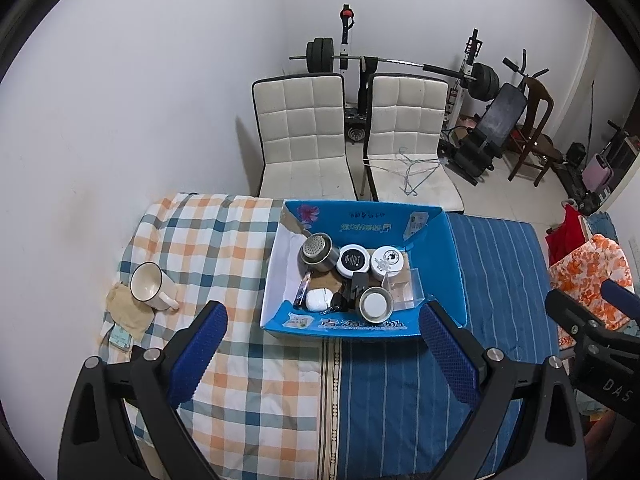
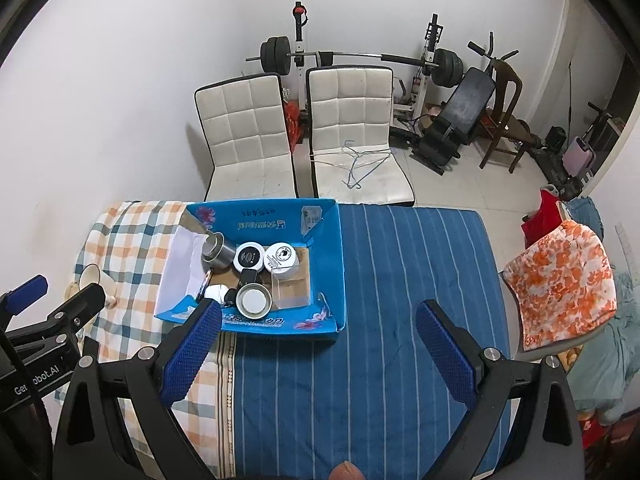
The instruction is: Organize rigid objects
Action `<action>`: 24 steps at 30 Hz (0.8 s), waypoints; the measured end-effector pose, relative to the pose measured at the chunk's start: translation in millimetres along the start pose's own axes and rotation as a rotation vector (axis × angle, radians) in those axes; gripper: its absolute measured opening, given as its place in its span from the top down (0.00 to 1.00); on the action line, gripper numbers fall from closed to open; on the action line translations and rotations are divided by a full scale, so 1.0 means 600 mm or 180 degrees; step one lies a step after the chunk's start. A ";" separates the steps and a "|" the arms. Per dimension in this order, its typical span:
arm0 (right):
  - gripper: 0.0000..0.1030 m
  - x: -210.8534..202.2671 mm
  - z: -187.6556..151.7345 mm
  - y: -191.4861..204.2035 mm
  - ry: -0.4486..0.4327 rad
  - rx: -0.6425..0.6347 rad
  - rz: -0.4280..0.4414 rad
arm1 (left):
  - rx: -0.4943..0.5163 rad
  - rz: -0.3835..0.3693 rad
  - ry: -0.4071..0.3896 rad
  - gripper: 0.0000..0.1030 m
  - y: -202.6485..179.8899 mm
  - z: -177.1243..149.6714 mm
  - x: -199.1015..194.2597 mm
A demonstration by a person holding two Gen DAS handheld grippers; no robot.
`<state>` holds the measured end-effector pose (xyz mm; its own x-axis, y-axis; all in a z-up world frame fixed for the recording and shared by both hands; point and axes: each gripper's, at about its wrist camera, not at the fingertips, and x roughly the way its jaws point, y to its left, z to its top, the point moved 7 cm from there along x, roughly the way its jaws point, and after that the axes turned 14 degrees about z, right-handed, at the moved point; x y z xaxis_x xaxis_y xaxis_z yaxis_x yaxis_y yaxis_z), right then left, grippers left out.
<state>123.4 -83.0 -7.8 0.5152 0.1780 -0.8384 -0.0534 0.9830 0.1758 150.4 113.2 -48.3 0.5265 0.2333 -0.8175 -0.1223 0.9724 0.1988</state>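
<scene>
A blue cardboard box [image 1: 360,326] stands mid-table, also in the right wrist view [image 2: 280,322]. Inside are a steel strainer cup [image 1: 316,252], a black-lid jar [image 1: 353,261], a white-lid jar [image 1: 386,261], a round steel tin [image 1: 375,305], a white earbud case [image 1: 318,299] and a clear plastic box [image 1: 404,286]. A cream mug [image 1: 150,287] lies tipped on the checked cloth to the left. My left gripper [image 1: 324,312] hangs open and empty before the box. The right gripper [image 2: 318,308] is open and empty too, over the blue striped cloth.
Two white padded chairs [image 1: 304,136] stand behind the table, one with wire hangers [image 1: 416,170] on its seat. A barbell rack [image 1: 400,62] and bench fill the far corner. An orange floral cloth [image 2: 560,284] drapes a chair at the right. A wall runs along the left.
</scene>
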 end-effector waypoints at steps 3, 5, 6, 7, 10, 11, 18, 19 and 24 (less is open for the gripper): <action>0.03 0.001 -0.001 0.000 0.0012 0.0002 0.0001 | 0.0009 0.0004 -0.0011 0.05 -0.001 0.001 -0.001; 0.03 0.002 -0.001 0.000 0.0024 0.0007 0.0007 | 0.0016 0.0015 -0.0025 0.05 0.000 0.002 -0.001; 0.03 0.003 -0.002 0.000 0.0023 0.0009 0.0011 | 0.0017 0.0014 -0.0028 0.05 0.000 0.002 -0.001; 0.03 0.003 -0.001 0.000 0.0021 0.0005 0.0006 | 0.0010 0.0018 -0.0032 0.05 0.001 0.003 -0.001; 0.03 0.003 -0.002 -0.001 0.0024 0.0007 0.0004 | 0.0007 0.0035 -0.0037 0.05 0.001 0.005 -0.001; 0.03 0.003 -0.002 0.000 0.0022 0.0002 0.0007 | 0.0005 0.0043 -0.0039 0.05 0.001 0.005 -0.001; 0.03 0.007 -0.003 0.003 0.0049 -0.0013 0.0017 | 0.0006 0.0065 -0.0028 0.04 0.004 0.005 0.000; 0.03 0.007 -0.004 0.004 0.0047 -0.0012 0.0013 | 0.0005 0.0067 -0.0028 0.05 0.005 0.005 0.000; 0.03 0.008 -0.003 0.004 0.0042 -0.0020 0.0001 | 0.0002 0.0059 -0.0017 0.05 0.005 0.003 0.002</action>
<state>124.4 -79.6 -12.5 0.5039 0.1789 -0.8450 -0.0591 0.9832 0.1730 152.0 116.5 -47.4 0.5285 0.2514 -0.8108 -0.1317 0.9679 0.2142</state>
